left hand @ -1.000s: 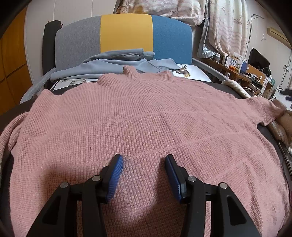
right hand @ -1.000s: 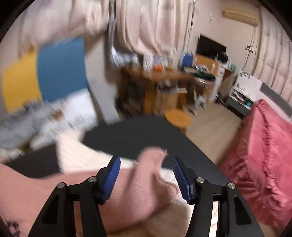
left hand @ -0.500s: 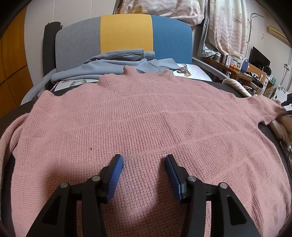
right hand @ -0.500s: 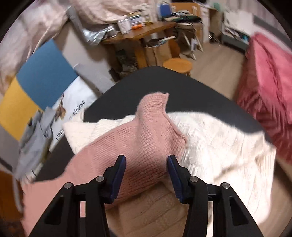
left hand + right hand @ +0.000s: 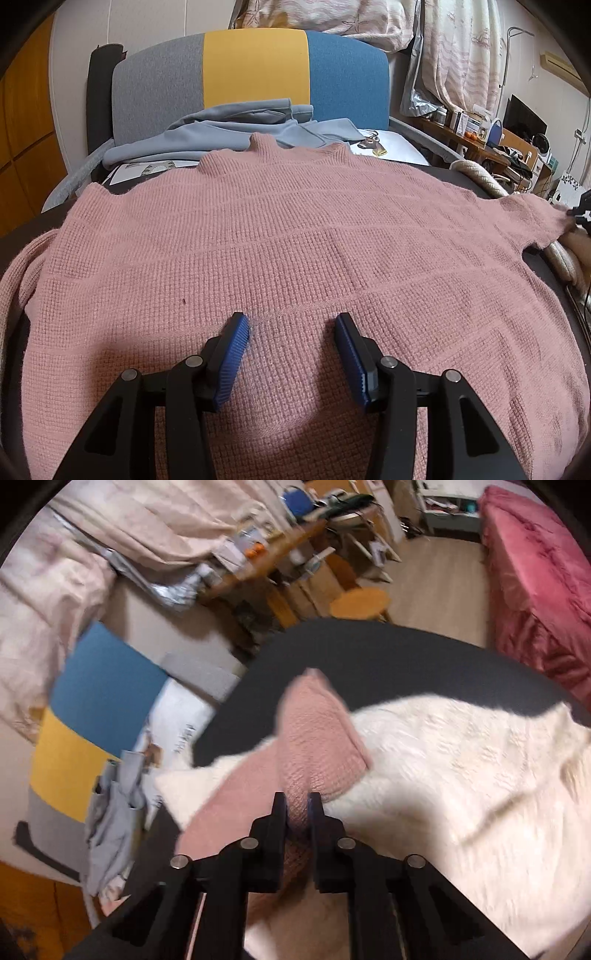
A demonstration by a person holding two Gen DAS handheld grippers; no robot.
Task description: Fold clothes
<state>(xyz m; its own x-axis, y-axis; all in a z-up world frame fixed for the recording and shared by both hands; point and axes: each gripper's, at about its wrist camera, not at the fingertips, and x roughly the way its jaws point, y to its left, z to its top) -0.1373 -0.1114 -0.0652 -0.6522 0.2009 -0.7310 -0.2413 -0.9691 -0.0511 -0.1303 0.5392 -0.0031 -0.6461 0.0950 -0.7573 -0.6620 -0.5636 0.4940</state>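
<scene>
Left gripper (image 5: pixel 291 339) hovers low over the pink sweater (image 5: pixel 295 236), jaws apart and clasping nothing; in this view the sweater lies spread flat across the dark table (image 5: pixel 22 232), collar toward the striped chair (image 5: pixel 251 70). With no hold on the body, a sleeve pull could, I judge, drag the whole sweater sideways and rumple it. From the right wrist, the right gripper (image 5: pixel 296 805) is closing its jaws on the sweater's sleeve (image 5: pixel 317 738), knit pinched between the pads, the sleeve lying over a cream knit (image 5: pixel 461 775). A shallow pinch might slip, or snag the cream garment beneath and lift it too
</scene>
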